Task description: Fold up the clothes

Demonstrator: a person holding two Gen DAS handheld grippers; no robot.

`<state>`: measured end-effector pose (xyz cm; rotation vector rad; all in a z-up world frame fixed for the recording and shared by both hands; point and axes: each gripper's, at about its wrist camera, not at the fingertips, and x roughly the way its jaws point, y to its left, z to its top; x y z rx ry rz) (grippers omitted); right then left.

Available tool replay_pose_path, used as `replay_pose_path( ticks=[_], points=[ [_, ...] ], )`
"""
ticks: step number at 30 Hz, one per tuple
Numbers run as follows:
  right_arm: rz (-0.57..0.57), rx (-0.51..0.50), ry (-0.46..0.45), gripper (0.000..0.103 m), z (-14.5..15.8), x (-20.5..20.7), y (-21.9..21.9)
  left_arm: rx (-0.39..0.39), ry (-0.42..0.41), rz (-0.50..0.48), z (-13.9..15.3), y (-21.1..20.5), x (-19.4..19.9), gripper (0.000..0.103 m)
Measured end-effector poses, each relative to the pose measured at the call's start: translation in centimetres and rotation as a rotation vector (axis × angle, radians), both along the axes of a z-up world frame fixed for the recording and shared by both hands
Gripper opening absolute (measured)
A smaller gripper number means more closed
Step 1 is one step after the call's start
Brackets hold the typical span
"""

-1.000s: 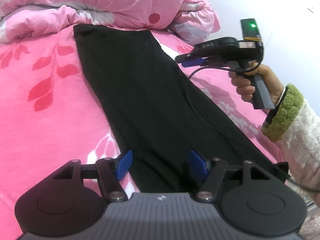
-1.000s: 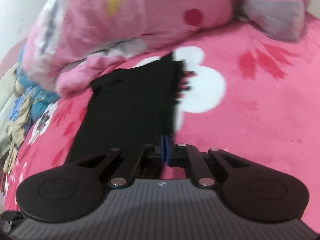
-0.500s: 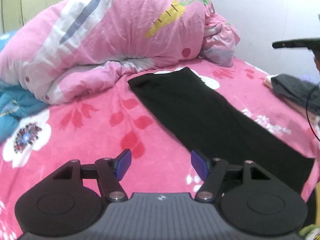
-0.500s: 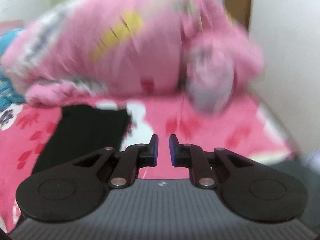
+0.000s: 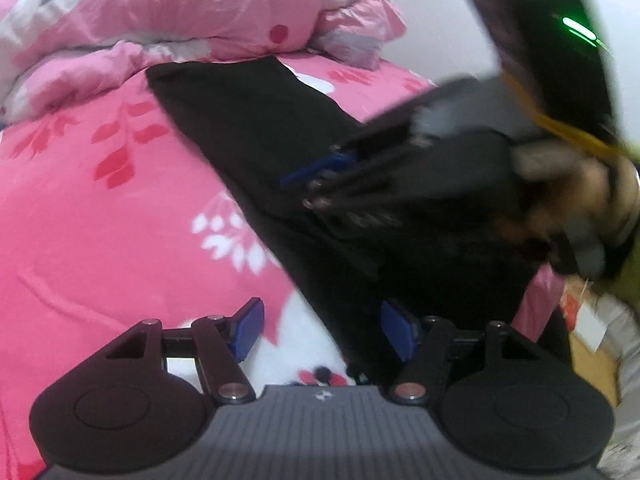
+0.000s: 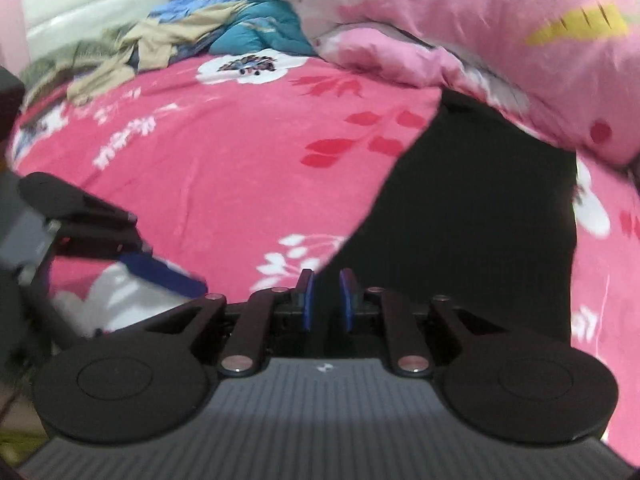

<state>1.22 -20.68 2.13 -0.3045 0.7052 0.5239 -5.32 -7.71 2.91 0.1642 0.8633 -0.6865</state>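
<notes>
**Black garment laid long on the pink bedspread, both grippers now low at its near end**

Black garment (image 5: 256, 120) stretches flat across the pink floral bedspread (image 5: 100, 220), its far end tucked up against the heaped pink quilt (image 5: 180, 8). Left gripper (image 5: 322, 330) sits low over the near end, blue pads spread wide with nothing between them; the dark fabric runs under the right-hand pad while the left one hangs over the white flower print. Half a second ago this camera looked higher, up at the quilt and wall, and the cloth lay further ahead.

Right gripper (image 5: 316, 168) has swung right in from the right side of the left view, blurred with motion, a green light glowing on its top, hovering over the middle of the garment. Earlier it was only an edge at the frame's border.

From the right wrist camera, the right gripper (image 6: 328, 300) shows its pads parted by a narrow gap, empty, much as half a second ago. Black garment (image 6: 480, 220) lies ahead and to the right, and the left gripper (image 6: 156, 270) is blurred at the left edge. Loose clothes (image 6: 120, 56) pile up at the far headboard.
</notes>
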Motion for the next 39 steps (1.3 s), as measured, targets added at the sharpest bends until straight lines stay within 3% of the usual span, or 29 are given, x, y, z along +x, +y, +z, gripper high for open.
replay_pose_path(
  ticks=[2,4,7,11,16,19,22,27,30,32,35,39],
  points=[
    [-0.003,-0.039,0.015,0.012,-0.6,0.6,0.3,0.042,-0.022,-0.001,-0.8,-0.5,-0.7,0.066],
    [-0.098,-0.123,0.038,0.011,-1.2,1.6,-0.7,0.046,-0.057,-0.003,-0.9,-0.5,-1.4,0.066],
    [-0.187,-0.049,0.079,0.011,-0.3,1.8,-2.5,0.036,-0.077,-0.008,-1.1,-0.2,-2.0,0.066],
    [-0.129,-0.039,0.032,0.012,1.1,0.3,0.0,0.009,-0.067,-0.012,-1.0,0.4,-1.9,0.066],
    [-0.1,-0.072,0.089,0.013,-0.8,1.7,3.3,-0.015,-0.068,-0.011,-1.1,0.9,-2.4,0.067],
    [-0.2,-0.081,0.141,0.014,-2.1,3.8,2.8,-0.027,-0.073,-0.017,-1.2,1.1,-2.6,0.067],
    [-0.26,-0.021,0.187,0.014,-2.3,5.4,2.2,-0.047,-0.065,-0.017,-1.2,1.5,-2.6,0.067],
    [-0.313,-0.014,0.198,0.014,-2.7,6.9,2.7,-0.075,-0.051,-0.011,-1.0,2.3,-2.7,0.067],
    [-0.323,-0.023,0.197,0.009,-2.8,7.2,2.8,-0.097,-0.043,-0.001,-0.7,3.0,-2.9,0.067],
    [-0.319,0.003,0.197,0.002,-2.6,7.2,2.7,-0.117,-0.033,0.004,-0.4,3.6,-2.9,0.067],
    [-0.248,0.147,0.238,0.0,-1.9,6.5,2.3,-0.143,-0.012,0.015,-0.3,4.3,-2.8,0.067],
    [-0.181,0.261,0.305,0.0,-2.5,6.6,3.4,-0.148,0.008,0.027,-0.3,4.5,-2.5,0.067]
  ],
)
